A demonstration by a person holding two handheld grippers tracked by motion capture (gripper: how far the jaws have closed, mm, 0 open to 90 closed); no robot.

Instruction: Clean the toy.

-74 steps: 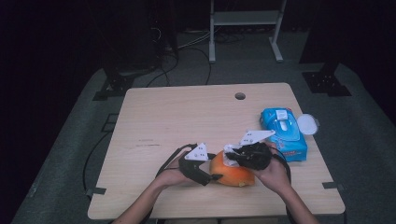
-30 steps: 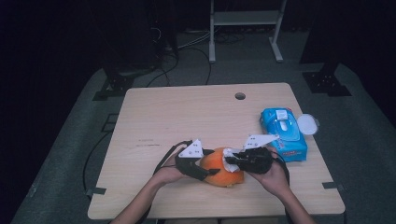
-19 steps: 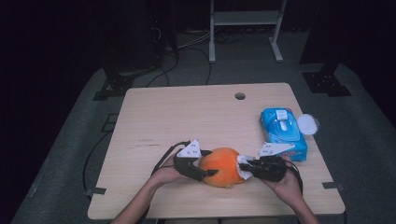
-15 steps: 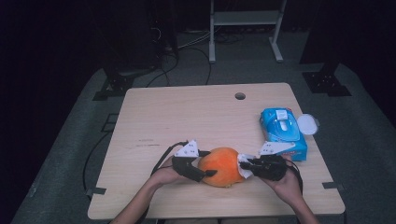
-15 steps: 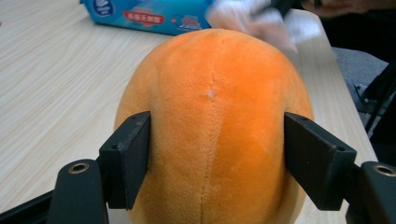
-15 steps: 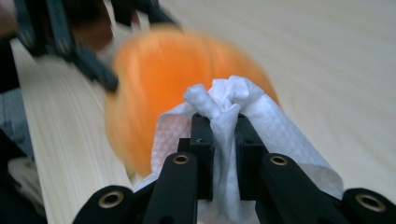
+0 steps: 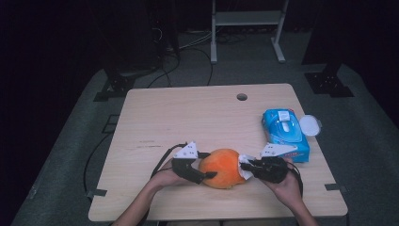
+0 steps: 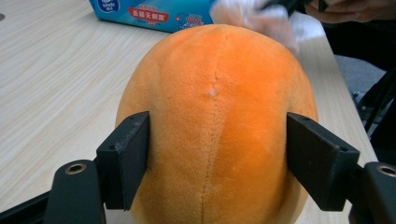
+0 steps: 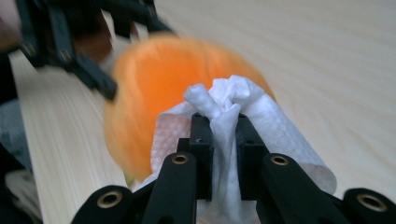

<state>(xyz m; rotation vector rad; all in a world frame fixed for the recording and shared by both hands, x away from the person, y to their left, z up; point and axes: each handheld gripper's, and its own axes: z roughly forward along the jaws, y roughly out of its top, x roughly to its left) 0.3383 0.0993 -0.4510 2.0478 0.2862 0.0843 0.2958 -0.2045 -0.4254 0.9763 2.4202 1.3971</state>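
Since 2.5 s ago: right gripper (image 7: 248,168) shifted off the top of plush orange (image 7: 222,167) to its 3 o'clock side. Left gripper (image 7: 205,165) at 9 o'clock, jaws just opening wider, flanking the plush orange, contact unclear. Right gripper clamped on white tissue (image 9: 227,121), pressed against it.
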